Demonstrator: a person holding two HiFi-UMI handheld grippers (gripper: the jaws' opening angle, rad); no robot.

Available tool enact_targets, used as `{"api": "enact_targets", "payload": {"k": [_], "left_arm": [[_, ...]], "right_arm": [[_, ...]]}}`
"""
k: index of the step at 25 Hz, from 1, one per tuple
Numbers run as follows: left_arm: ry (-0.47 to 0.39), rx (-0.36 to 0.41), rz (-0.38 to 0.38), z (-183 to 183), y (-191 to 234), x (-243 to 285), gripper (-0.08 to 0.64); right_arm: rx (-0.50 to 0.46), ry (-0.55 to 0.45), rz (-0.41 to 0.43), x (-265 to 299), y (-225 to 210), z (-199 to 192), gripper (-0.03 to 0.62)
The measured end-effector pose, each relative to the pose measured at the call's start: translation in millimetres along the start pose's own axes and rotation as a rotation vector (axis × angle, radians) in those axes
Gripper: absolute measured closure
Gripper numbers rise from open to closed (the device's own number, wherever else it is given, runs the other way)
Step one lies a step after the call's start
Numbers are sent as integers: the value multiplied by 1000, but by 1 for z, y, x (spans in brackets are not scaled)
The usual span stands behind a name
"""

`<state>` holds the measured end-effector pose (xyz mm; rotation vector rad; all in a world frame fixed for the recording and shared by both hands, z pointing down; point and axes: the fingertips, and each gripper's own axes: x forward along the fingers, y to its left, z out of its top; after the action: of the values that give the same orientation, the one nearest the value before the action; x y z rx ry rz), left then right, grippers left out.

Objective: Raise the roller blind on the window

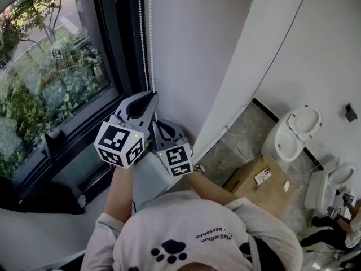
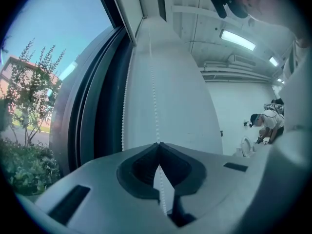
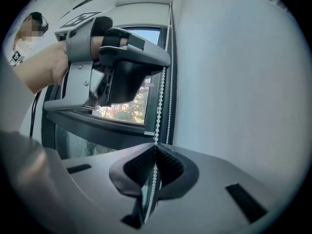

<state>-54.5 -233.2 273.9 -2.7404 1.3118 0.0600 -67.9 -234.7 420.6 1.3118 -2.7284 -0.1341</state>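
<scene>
Two strands of a white bead chain (image 1: pixel 151 38) hang beside the dark window frame (image 1: pixel 115 49), against the white wall. My left gripper (image 1: pixel 151 95) is shut on one strand; in the left gripper view the chain (image 2: pixel 155 101) runs down into the closed left gripper (image 2: pixel 157 144). Just below it, my right gripper (image 1: pixel 159 127) is shut on the chain too. In the right gripper view a strand (image 3: pixel 160 96) enters the closed right gripper (image 3: pixel 156 144), and the left gripper (image 3: pixel 117 57) is above, shut on the same strand. The window glass (image 1: pixel 51 72) shows trees outside.
A white wall (image 1: pixel 192 49) stands right of the chain. On the tiled floor below right are a cardboard box (image 1: pixel 259 179) and two white toilets (image 1: pixel 296 131). Another person (image 2: pixel 265 126) crouches far off in the room. The window sill (image 1: pixel 73 151) lies at left.
</scene>
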Motion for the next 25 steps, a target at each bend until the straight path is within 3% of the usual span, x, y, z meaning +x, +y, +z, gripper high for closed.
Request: {"api": "enact_targets", "payload": {"k": [17,25], "left_arm": [[101,-86,13,-82,-2,0,551],[105,-94,20,-102,-3,-1,551]], "right_arm": [[8,183,38,3,6,-81,581],[60,244,63,-1,6,-100,580]]}}
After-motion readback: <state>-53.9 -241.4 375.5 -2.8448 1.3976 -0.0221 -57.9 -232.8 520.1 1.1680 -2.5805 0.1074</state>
